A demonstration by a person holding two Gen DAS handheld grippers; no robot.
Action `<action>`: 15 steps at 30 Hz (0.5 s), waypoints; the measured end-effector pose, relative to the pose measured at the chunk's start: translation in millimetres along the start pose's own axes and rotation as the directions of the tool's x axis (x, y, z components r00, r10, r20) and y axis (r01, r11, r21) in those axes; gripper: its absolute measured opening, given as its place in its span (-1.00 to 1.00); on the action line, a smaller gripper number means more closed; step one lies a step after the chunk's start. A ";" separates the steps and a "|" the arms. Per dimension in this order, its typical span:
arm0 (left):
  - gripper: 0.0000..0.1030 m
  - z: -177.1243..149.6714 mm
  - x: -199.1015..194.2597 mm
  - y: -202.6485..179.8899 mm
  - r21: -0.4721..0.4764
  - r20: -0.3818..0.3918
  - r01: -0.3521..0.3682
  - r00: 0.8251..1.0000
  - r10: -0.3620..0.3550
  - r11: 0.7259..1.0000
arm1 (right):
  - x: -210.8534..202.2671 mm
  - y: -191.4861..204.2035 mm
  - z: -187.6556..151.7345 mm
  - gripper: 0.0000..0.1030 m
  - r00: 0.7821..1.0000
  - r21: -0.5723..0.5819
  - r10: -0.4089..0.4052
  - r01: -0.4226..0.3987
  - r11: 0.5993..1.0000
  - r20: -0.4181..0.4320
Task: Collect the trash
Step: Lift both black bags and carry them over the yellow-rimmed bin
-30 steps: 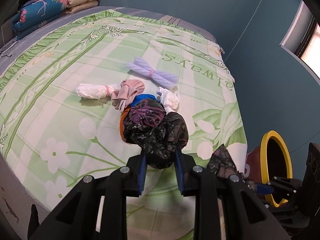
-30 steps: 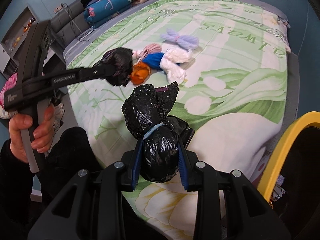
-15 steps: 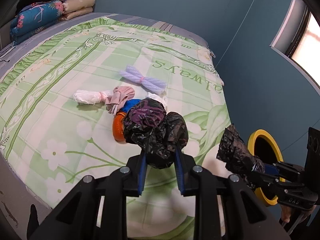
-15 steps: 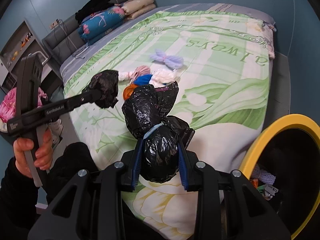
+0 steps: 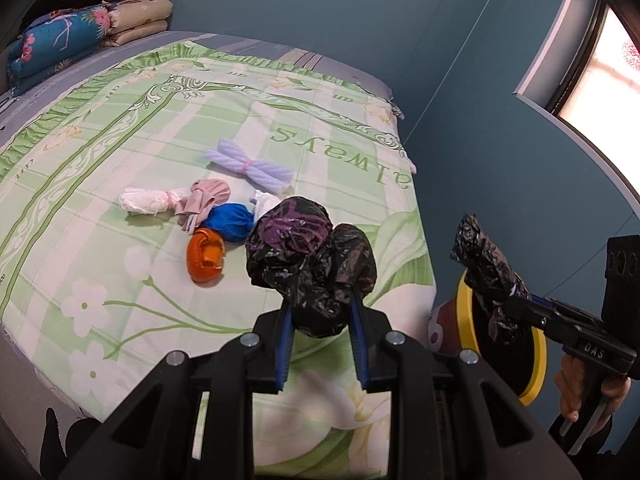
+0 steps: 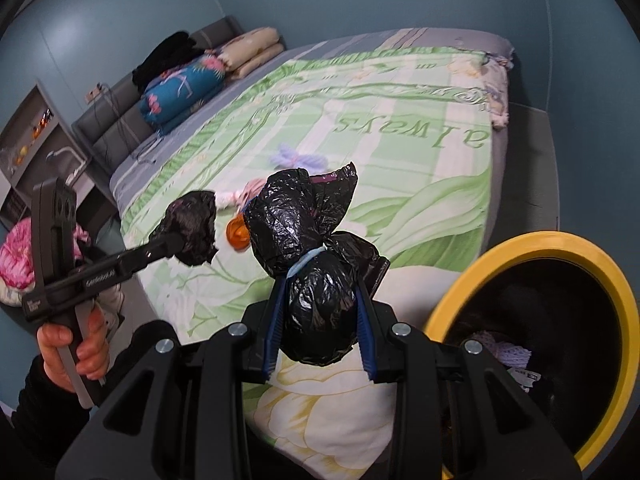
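Note:
My left gripper (image 5: 320, 312) is shut on a black plastic bag bundle (image 5: 312, 268), held above the bed's near edge; it also shows in the right wrist view (image 6: 192, 232). My right gripper (image 6: 320, 320) is shut on a tied black trash bag (image 6: 312, 264), held beside the yellow-rimmed bin (image 6: 560, 240); that bag shows in the left wrist view (image 5: 486, 268) in front of the bin (image 5: 536, 364). On the bed lie a lilac bundle (image 5: 248, 166), a white bundle (image 5: 144, 202), a pink one (image 5: 206, 198), a blue one (image 5: 230, 222) and an orange one (image 5: 206, 256).
The bed with a green floral cover (image 5: 100, 160) fills the middle. Folded bedding (image 5: 60, 36) is stacked at its head. The bin holds some trash (image 6: 504, 348). A shelf unit (image 6: 36, 148) stands left of the bed. Blue walls and a window (image 5: 600, 76) are at the right.
Both grippers have pulled back from the bed with their black bags. The right one has swung towards the bin, whose opening now fills more of its view.

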State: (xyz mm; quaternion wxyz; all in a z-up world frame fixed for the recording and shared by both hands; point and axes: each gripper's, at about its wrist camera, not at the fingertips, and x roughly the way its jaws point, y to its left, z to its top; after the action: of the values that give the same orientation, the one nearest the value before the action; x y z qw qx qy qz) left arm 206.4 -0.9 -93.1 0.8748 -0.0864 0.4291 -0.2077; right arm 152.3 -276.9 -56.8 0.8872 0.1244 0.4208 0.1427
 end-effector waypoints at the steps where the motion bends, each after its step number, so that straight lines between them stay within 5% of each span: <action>1: -0.55 0.4 -0.7 -3.6 0.005 0.001 0.004 1.000 -0.004 1.000 | -3.3 -2.2 0.0 -0.41 1.000 0.007 -0.005 0.005 1.000 0.007; 15: -0.55 3.5 -1.0 -65.8 0.087 0.000 0.080 0.997 -0.081 0.993 | -53.7 -44.3 -3.8 -0.41 0.990 0.101 -0.095 0.084 0.991 0.105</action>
State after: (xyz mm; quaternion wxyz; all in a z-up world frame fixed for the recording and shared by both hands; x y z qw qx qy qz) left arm 189.6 -59.7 -68.5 0.8695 -0.0659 0.4141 -0.2611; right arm 123.4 -336.9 -36.1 0.9074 0.1555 0.3831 0.0753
